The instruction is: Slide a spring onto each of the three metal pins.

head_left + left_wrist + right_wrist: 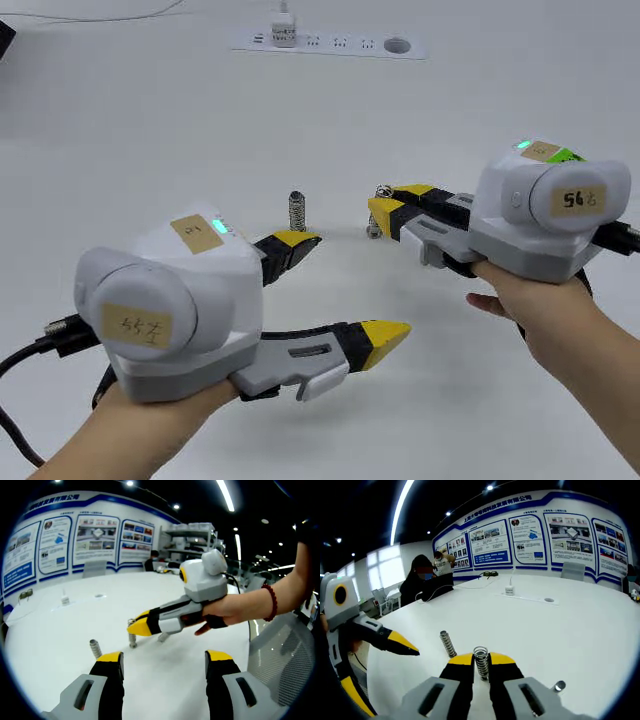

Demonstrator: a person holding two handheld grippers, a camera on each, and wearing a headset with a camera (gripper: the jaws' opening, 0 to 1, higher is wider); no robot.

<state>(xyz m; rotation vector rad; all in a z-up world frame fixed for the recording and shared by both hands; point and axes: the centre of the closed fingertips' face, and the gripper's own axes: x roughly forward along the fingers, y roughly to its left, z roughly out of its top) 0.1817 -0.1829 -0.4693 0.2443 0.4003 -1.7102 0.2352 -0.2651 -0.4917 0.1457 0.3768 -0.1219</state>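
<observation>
**Right gripper clamps a spring, left gripper waits wide open**

Right gripper point(481, 658) first: its yellow-tipped jaws are pinched in on a spring point(481, 664), one on each side of the coil, and the spring stands upright on the white table point(580, 630). In the head view the right gripper point(383, 206) reaches in from the right, held by a hand point(520, 300), tips low over the tabletop.

Over to the left gripper point(165, 659): its jaws are spread far apart with nothing between them. In the head view the left gripper point(345, 287) sits low and close, one jaw angled up and the other out to the right.

Just beyond those open jaws stands the second spring point(297, 210), upright and free of both grippers. The right gripper view has the second spring point(447, 643) just left of the gripped one, near but not touching. On the other side, by the right jaw, a small round-headed metal pin point(560, 685) sits bare on the table.

Further back, a white power strip point(330, 43) lies along the far edge with a plug in it. A seated person point(422, 582) is at the far side of the table.
</observation>
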